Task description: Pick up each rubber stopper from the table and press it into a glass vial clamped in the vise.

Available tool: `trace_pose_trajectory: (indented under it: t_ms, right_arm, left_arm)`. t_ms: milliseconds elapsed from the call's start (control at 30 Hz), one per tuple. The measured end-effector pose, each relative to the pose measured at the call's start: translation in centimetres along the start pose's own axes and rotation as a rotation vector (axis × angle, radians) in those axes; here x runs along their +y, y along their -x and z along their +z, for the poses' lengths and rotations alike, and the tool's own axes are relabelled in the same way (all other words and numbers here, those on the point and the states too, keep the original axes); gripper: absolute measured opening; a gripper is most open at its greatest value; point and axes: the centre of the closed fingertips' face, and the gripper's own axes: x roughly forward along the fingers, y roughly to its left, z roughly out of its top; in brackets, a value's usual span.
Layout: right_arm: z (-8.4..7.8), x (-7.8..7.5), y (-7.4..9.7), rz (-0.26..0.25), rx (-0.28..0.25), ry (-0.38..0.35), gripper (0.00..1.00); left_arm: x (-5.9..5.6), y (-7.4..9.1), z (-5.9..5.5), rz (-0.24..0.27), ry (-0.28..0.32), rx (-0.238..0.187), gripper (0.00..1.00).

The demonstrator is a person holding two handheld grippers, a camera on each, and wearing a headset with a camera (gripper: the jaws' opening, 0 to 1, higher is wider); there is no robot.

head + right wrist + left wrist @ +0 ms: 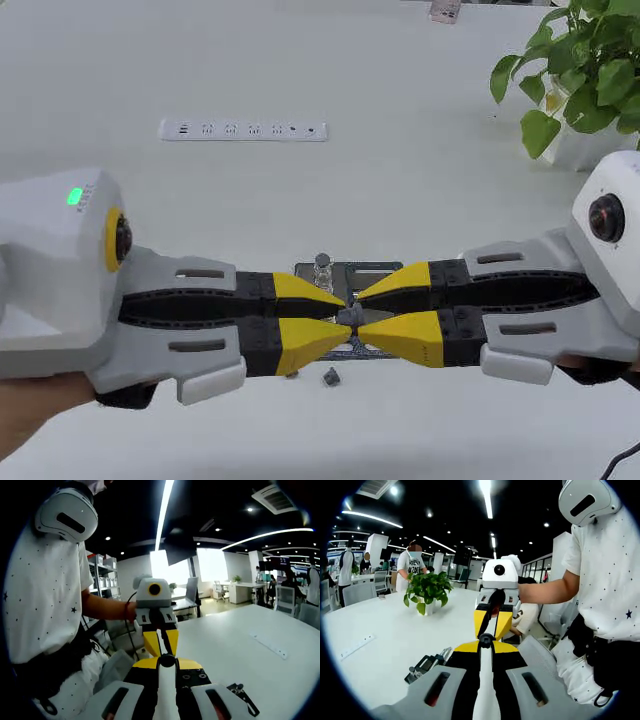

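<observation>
I'm pinching one rubber stopper (pixel 351 317) between the closed left tongs (pixel 343 316) and right tongs (pixel 360 318), judging it light, squashy, likely to squirt out, best gripped gently across its head.

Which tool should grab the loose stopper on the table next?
Left, narrowly: the loose stopper lies on the left tool's side of where both tips meet. It and the right tool both pinch another stopper.
</observation>
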Motion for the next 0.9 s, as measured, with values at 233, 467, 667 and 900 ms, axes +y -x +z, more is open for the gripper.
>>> trace_pose_trajectory:
  t_ms: [233, 467, 667, 900]
  right_arm:
    - [0.43, 0.06, 0.22, 0.009, -0.012, 0.001, 0.07]
    - [0.53, 0.22, 0.24, 0.018, -0.009, 0.012, 0.07]
    - [0.72, 0.43, 0.24, 0.028, -0.013, 0.02, 0.07]
    - [0.84, 0.61, 0.21, 0.041, -0.016, 0.016, 0.07]
  left_arm:
    - [-0.26, 0.02, 0.46, -0.014, 0.009, -0.013, 0.04]
    - [-0.48, 0.13, 0.58, -0.027, 0.022, -0.016, 0.04]
    - [-0.69, 0.26, 0.76, -0.04, 0.034, -0.022, 0.04]
    - [-0.83, 0.39, 0.83, -0.054, 0.041, -0.025, 0.04]
